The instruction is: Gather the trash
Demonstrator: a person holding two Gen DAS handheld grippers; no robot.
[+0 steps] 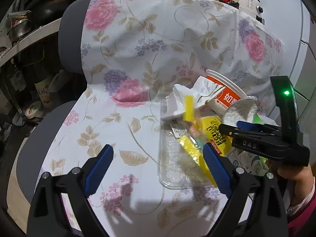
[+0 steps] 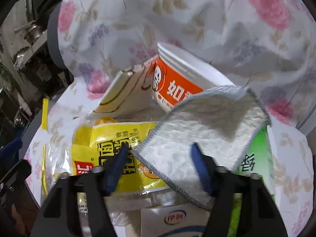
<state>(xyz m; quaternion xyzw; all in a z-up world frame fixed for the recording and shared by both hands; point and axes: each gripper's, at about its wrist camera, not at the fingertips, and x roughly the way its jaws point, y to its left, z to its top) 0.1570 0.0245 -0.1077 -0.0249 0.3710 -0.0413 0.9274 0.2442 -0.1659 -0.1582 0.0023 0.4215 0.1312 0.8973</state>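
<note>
The right gripper [image 2: 158,165] pinched a grey cloth [image 2: 199,136] over the litter, while the left gripper [image 1: 158,167] hung spread and empty. A yellow wrapper [image 2: 110,138], orange cup [image 2: 177,79] and clear tray [image 1: 177,167] lay heaped on the floral cover [image 1: 150,45]; no bin showed, so collecting looked barely begun.

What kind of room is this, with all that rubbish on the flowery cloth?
Probably a home kitchen or a storeroom beside one. A metal pot sits on a shelf at the left, bottles stand below it, and a white appliance stands behind the floral cloth.
</note>
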